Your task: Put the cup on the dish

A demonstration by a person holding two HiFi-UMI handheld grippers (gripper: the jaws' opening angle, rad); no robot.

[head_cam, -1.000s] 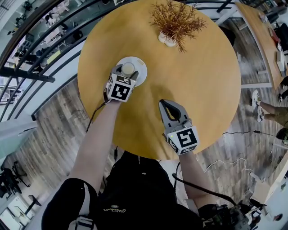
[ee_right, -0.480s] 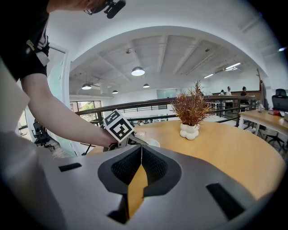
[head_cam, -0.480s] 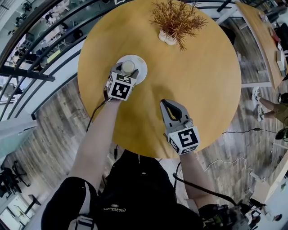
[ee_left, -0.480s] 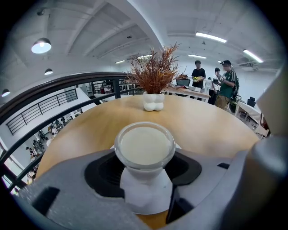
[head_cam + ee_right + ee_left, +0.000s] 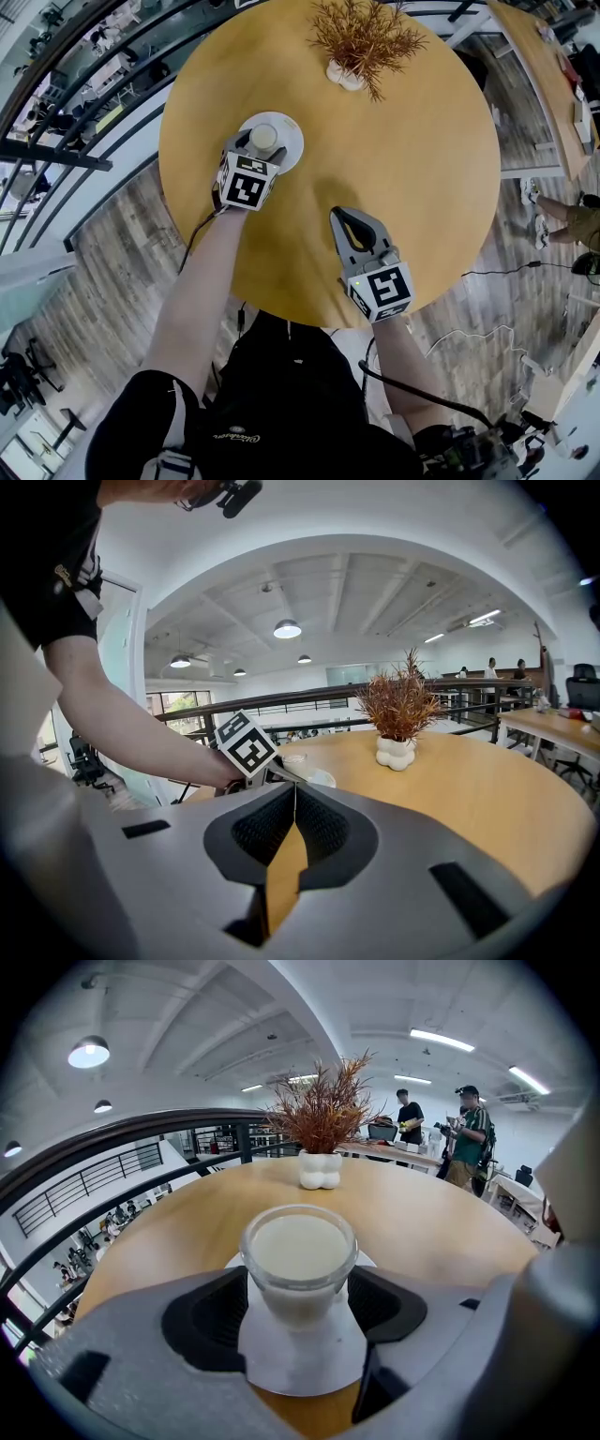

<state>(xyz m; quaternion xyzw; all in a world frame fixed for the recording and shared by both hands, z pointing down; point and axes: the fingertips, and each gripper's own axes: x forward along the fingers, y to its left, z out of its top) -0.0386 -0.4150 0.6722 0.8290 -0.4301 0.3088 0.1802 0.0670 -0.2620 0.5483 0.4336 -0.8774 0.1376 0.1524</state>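
A small glass cup (image 5: 298,1251) of pale milky liquid stands upright on a white dish (image 5: 300,1363) at the round table's left side. My left gripper (image 5: 298,1286) reaches over the dish's near edge with the cup (image 5: 264,137) between its jaws. The jaws have just been opening, and the dark pads (image 5: 208,1321) stand a little off the glass. The dish (image 5: 287,150) shows past the left gripper (image 5: 262,143) in the head view. My right gripper (image 5: 349,217) hovers over bare wood nearer the front, shut with its tips meeting and nothing held (image 5: 295,785).
A dried plant in a white vase (image 5: 361,42) stands at the far side of the wooden table (image 5: 422,178). Beyond the table's left edge runs a dark railing (image 5: 112,1138). People stand at a desk in the background (image 5: 464,1147).
The left gripper's jaws look slightly wider about the cup. Both hands and the cup stay where they were.
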